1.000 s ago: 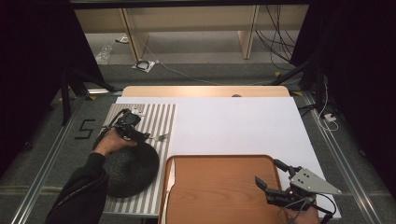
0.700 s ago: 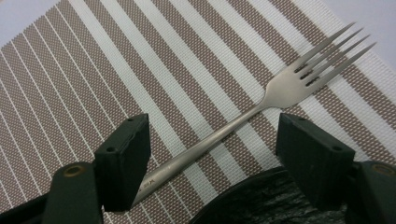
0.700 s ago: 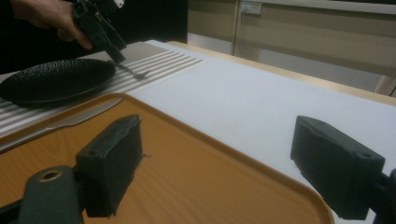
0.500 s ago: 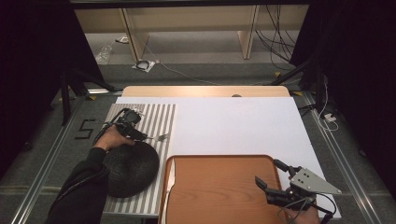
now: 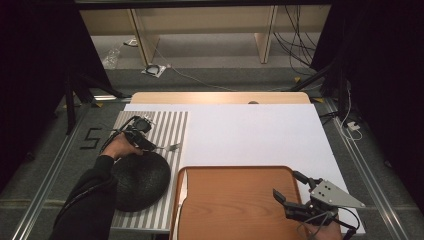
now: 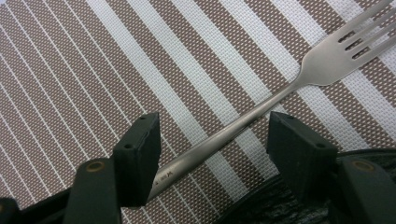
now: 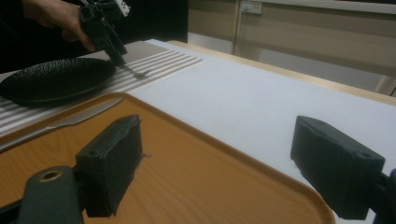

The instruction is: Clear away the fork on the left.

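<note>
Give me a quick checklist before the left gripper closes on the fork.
1. Fork handle lies between the left gripper fingers: ok.
2. Fingers pressing the handle: not ok; they have just been closing, gaps remain on both sides.
3. Fork lies flat on the striped mat: ok.
4. Black plate close beside the fingers: cannot tell if it is touched.
5. Right gripper open over the wooden tray, well away: ok.

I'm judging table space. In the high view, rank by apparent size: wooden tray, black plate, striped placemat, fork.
1. Wooden tray, though cut off at the bottom edge.
2. Striped placemat, partly covered, so its lead over the plate is unsure.
3. Black plate.
4. Fork.
</note>
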